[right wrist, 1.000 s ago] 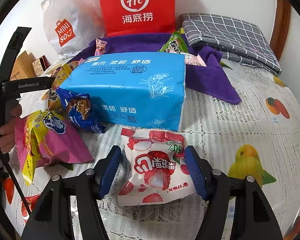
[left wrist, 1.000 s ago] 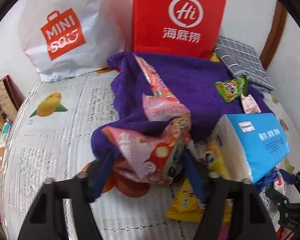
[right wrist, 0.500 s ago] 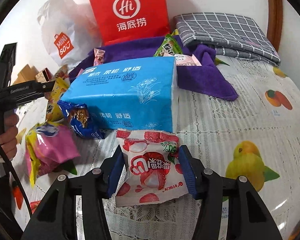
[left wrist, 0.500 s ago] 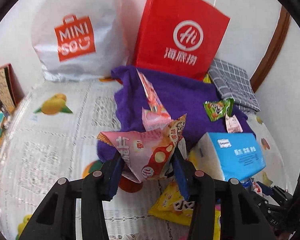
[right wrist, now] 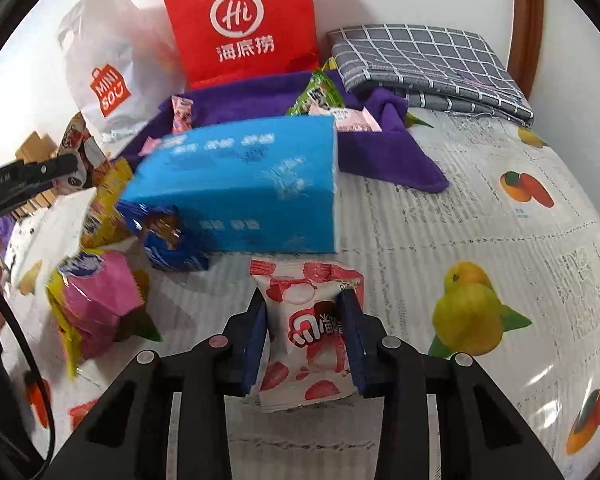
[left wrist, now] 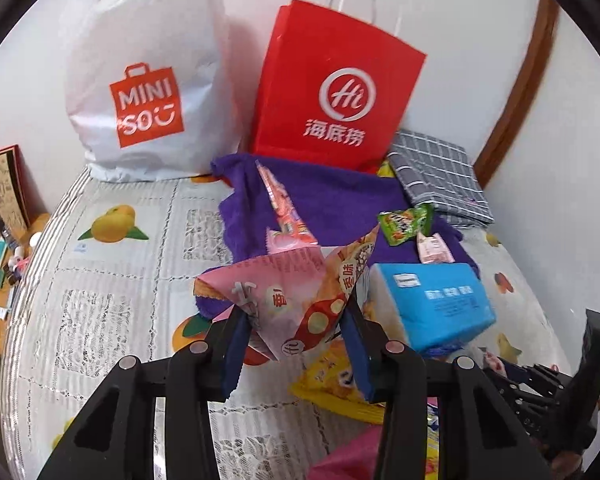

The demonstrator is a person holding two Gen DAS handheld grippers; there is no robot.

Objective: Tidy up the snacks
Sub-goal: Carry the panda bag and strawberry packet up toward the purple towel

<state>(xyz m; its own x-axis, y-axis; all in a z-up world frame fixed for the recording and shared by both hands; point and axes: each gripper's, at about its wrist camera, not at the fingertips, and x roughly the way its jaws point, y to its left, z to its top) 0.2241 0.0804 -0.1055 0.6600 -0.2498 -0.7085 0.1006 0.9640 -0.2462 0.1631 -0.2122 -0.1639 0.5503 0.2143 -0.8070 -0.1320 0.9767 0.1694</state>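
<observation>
Risen: "MINISO" bag, chip bag

White plastic bag: "MINISO". Red paper bag: "Hi", 海底捞 (blue pack text blurred).

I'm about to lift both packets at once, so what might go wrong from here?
The left gripper, whose jaws have just been closing, pinches the pink chip bag only at its lower corner, so it may swing or slip. The right gripper, just closed, squeezes the lychee packet; puffed film could pop out. The tissue pack lies just beyond and could get nudged.
</observation>
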